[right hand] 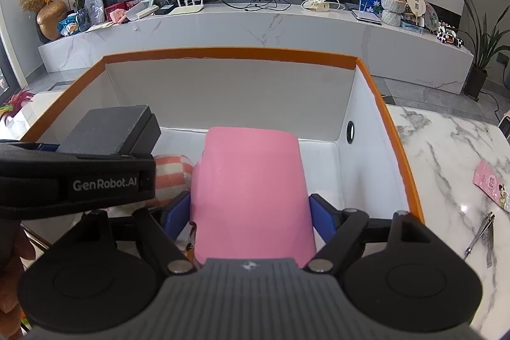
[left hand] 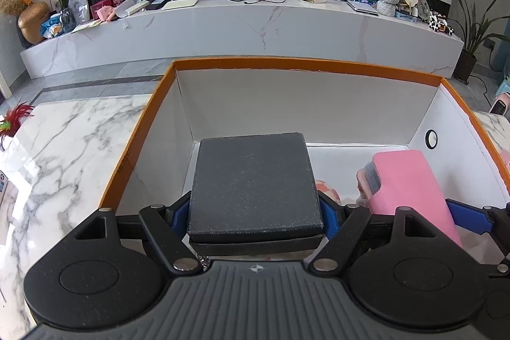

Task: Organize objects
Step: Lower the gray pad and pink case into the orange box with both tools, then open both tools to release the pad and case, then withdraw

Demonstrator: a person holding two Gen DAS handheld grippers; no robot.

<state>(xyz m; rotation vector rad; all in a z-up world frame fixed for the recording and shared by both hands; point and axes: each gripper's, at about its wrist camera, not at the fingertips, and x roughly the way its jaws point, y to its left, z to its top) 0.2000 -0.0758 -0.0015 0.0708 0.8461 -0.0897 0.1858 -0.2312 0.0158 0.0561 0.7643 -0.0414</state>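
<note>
- Gripping the dark box (left hand: pixel 255 190), our left gripper (left hand: pixel 255 219) has its jaws clamped on it over the orange-rimmed bin (left hand: pixel 306 63).
- Our right gripper (right hand: pixel 251 212) flanks the pink case (right hand: pixel 251 187); whether those jaws still pinch it, we cannot tell.
- We judge lowering and releasing comes next: bin floor open ahead, a striped cloth (right hand: pixel 173 174) between the loads, walls close on both outer sides.

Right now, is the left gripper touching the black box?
Touching. The left wrist view shows the left gripper's blue pads flush against both sides of the black box, with no gap.
</note>
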